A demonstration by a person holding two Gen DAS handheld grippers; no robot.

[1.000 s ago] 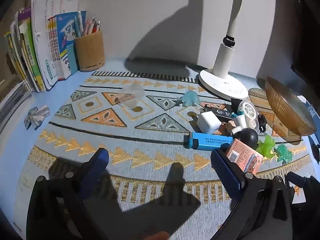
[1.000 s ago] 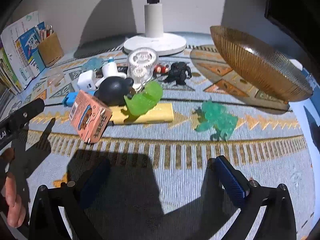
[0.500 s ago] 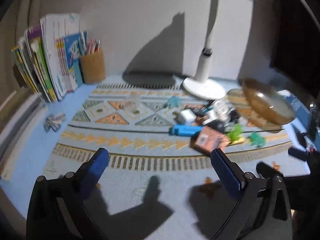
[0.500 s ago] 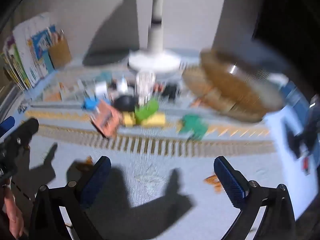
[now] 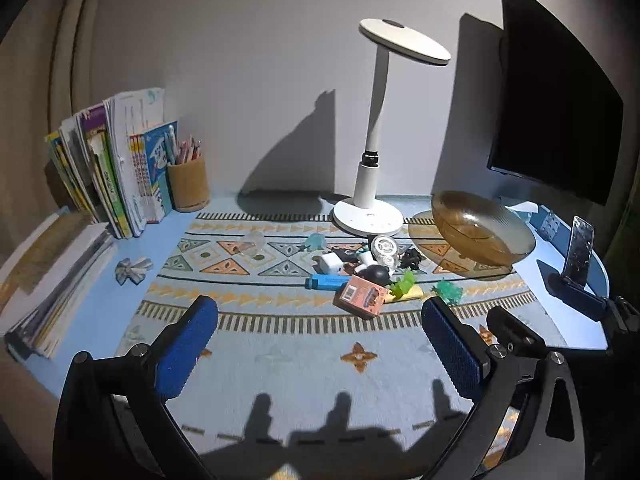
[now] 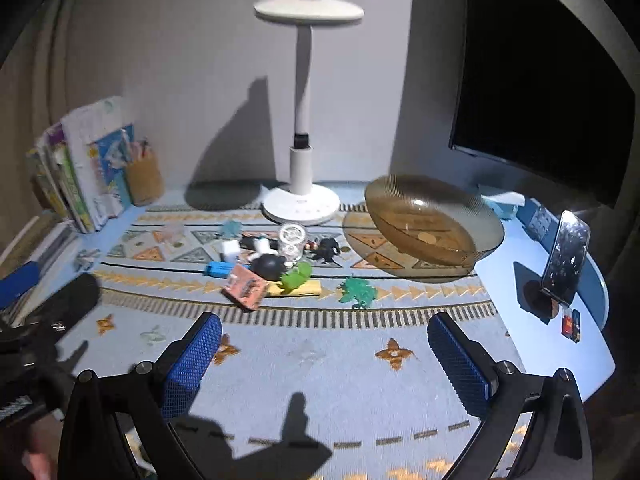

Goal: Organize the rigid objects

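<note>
Two grippers, both mine, hang over the near edge of the patterned blue desk mat [image 5: 280, 360]: my left gripper [image 5: 320, 344] and my right gripper [image 6: 324, 354] each have their blue-padded jaws spread wide, holding nothing. Farther in, toward the mat's middle, sits a heap of small rigid things: an orange printed box [image 6: 245, 289], a blue rectangular bar [image 5: 327, 281], a white cube [image 5: 331, 263] and green plastic figures [image 6: 357, 291]. Toward the mat's far right corner tilts the ribbed amber glass bowl [image 6: 436, 220], beside the white desk lamp [image 5: 370, 176].
</note>
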